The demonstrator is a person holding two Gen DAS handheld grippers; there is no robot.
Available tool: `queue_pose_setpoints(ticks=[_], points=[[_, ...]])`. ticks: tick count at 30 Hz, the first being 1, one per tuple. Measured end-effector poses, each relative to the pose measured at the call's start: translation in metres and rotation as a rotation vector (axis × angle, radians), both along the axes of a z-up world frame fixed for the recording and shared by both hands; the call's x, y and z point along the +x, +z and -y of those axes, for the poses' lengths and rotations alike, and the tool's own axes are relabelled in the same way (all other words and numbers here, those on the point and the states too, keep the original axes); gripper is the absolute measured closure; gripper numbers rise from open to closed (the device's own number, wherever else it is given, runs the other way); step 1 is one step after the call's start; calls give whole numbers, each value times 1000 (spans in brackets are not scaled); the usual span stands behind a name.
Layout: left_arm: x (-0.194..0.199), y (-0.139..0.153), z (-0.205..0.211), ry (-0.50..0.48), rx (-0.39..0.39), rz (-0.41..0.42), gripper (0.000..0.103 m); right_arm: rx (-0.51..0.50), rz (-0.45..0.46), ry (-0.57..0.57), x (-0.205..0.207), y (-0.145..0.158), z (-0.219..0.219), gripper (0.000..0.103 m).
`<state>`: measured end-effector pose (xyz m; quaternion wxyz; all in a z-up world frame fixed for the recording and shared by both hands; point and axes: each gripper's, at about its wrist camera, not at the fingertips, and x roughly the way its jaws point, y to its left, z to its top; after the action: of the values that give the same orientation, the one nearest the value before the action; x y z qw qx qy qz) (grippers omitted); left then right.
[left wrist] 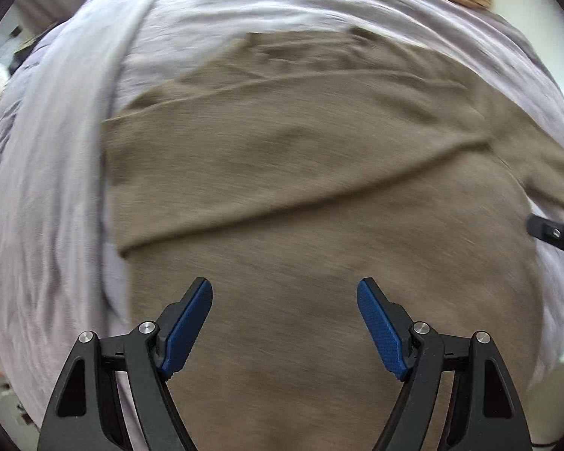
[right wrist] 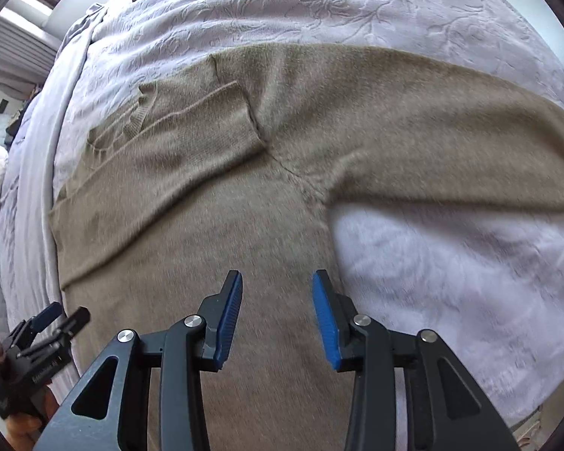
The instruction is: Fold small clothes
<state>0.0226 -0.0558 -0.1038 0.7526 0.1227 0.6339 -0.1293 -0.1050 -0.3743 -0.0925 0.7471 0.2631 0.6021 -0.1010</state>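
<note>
Right wrist view: I find the brown sweater lying flat on the lavender bedspread, one sleeve folded across the chest, the other sleeve stretched out to the right. My right hand-held gripper hangs over the lower body of the garment, jaws spread, nothing between them. The left hand-held gripper is spread wider still, also empty, over the sweater near its left edge.

Risks as I judge them: both views are smeared, so a pinch made at this pace could land off the hem. The knit is soft and lies close on a plush spread; a deep bite may catch bedspread along with sweater and drag both. Lifting unevenly could undo the folded sleeve.
</note>
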Motion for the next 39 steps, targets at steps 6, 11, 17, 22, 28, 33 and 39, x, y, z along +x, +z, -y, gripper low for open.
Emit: queue_pose_setpoints(ticks=[6,11,17,22,28,33,39], points=[[-20,3,43,-83,-18,-31,23,-22,-4,3,-19,4,6,53],[-28,6,74,-118,-20,-29,23,-29,-7,-12,-30,4,20,52],[-28,7,99,-142,-24,-30,23,-52,-9,-34,-42,3,42,49],[-34,3,119,-162,-22,-46,23,-59,-17,-66,-51,-2,64,47],[-37,-5,143,-181,-29,-66,23,-61,-13,-121,-63,-6,96,44],[-33,-13,158,-194,-29,-70,23,-17,20,-230,-80,-8,135,44],[-30,-14,174,-199,-48,-47,0,49,94,-399,-103,-7,184,44]])
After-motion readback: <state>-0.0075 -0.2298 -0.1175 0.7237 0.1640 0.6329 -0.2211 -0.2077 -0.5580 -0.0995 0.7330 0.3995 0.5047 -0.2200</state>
